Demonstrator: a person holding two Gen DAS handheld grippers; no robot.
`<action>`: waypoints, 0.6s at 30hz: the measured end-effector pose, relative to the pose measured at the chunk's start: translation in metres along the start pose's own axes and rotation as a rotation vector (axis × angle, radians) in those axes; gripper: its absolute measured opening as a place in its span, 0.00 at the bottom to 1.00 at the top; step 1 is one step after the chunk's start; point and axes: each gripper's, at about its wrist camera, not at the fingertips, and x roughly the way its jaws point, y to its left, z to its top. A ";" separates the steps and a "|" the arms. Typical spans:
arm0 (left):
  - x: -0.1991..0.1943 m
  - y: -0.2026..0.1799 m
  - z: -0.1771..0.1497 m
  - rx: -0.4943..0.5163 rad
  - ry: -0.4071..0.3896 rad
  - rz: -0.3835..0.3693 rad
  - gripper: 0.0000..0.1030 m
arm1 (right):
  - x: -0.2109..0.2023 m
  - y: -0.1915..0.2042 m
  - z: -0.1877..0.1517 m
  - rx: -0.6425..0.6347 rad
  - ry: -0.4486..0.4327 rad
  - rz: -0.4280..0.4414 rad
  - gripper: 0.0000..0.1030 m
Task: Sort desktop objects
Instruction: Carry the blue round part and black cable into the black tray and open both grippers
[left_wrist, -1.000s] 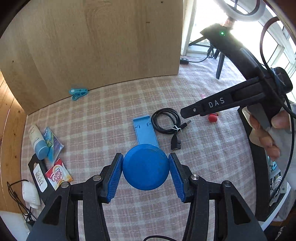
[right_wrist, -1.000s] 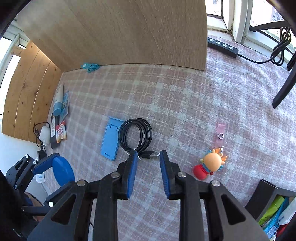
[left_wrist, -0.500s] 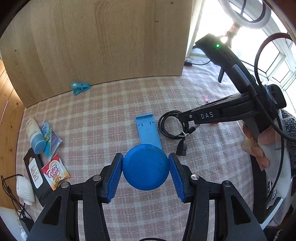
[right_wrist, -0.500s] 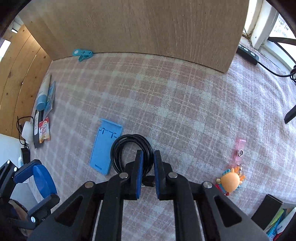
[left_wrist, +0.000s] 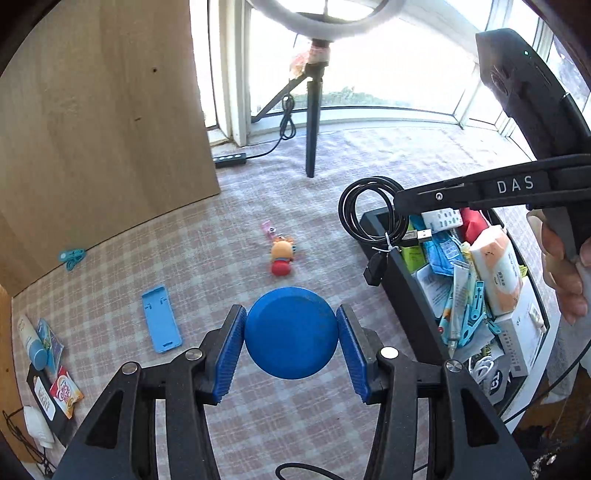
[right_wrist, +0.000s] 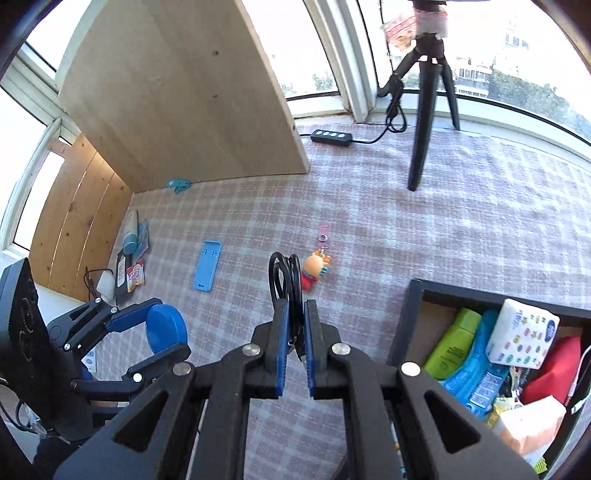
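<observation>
Cable coil (right_wrist: 286, 280): one, in right tongs (right_wrist: 294, 314); blue disc (left_wrist: 291, 332): one.

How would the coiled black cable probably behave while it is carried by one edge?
Probably floppy: the cable hangs from the right gripper, plugs dangling. A tie likely keeps its loops together. It looks light.

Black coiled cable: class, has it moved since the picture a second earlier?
Yes. The black coiled cable has left the cloth beside the blue phone stand; shut in the right gripper, it now hangs off the cloth at the black bin's rim.
</observation>
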 end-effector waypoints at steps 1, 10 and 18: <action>0.001 -0.014 0.004 0.020 -0.002 -0.022 0.46 | -0.013 -0.014 -0.005 0.030 -0.011 -0.003 0.08; 0.015 -0.146 0.016 0.224 0.018 -0.194 0.46 | -0.113 -0.135 -0.054 0.261 -0.122 -0.081 0.08; 0.025 -0.216 0.009 0.345 0.055 -0.249 0.46 | -0.138 -0.193 -0.080 0.384 -0.156 -0.105 0.08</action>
